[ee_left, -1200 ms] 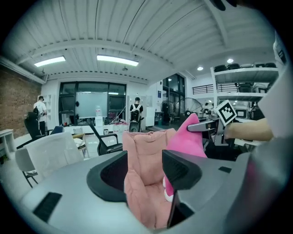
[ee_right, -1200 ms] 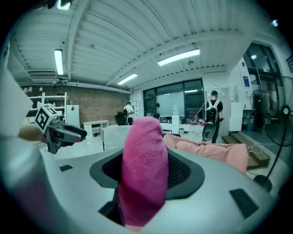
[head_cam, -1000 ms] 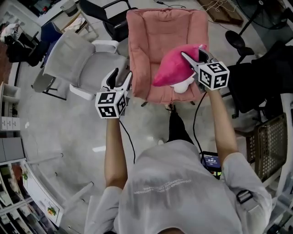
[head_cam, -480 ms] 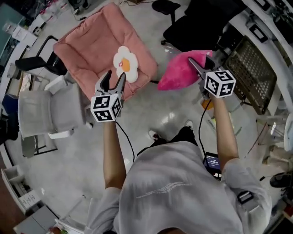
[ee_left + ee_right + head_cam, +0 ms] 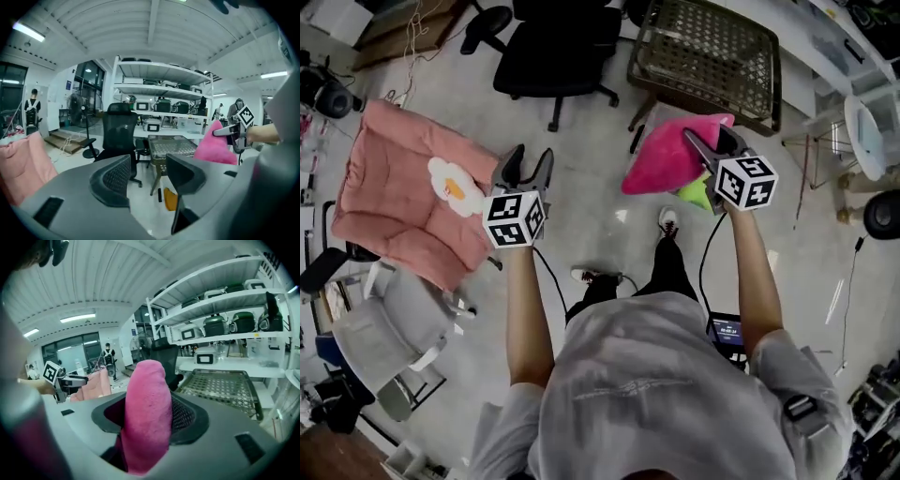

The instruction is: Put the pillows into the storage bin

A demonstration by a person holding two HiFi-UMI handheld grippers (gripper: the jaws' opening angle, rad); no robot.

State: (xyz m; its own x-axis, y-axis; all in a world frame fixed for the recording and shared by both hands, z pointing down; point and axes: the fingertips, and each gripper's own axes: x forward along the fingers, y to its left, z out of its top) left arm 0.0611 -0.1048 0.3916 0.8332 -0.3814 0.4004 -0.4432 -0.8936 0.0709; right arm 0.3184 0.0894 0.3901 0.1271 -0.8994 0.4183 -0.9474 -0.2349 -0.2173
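My right gripper (image 5: 705, 143) is shut on a bright pink plush pillow (image 5: 664, 155), held in the air just in front of a mesh storage bin (image 5: 708, 49). The same pink pillow (image 5: 145, 413) fills the gap between the jaws in the right gripper view, with the bin (image 5: 220, 385) to its right. My left gripper (image 5: 525, 164) is open and holds nothing; it hangs beside a pink cushioned chair (image 5: 394, 192) on which lies a white flower-shaped pillow (image 5: 453, 187). In the left gripper view the jaws (image 5: 147, 176) stand apart, the bin (image 5: 171, 146) beyond them.
A black office chair (image 5: 558, 52) stands left of the bin. A grey chair (image 5: 380, 342) sits at the lower left. A yellow-green object (image 5: 696, 194) shows under the right gripper. Shelving with appliances (image 5: 161, 105) rises behind the bin. A person (image 5: 32, 112) stands far left.
The person has turned away from the pink chair toward the mesh bin, carrying the pink pillow in the right gripper. The flower pillow, uncovered, stays on the chair. Both jaws keep their stance.
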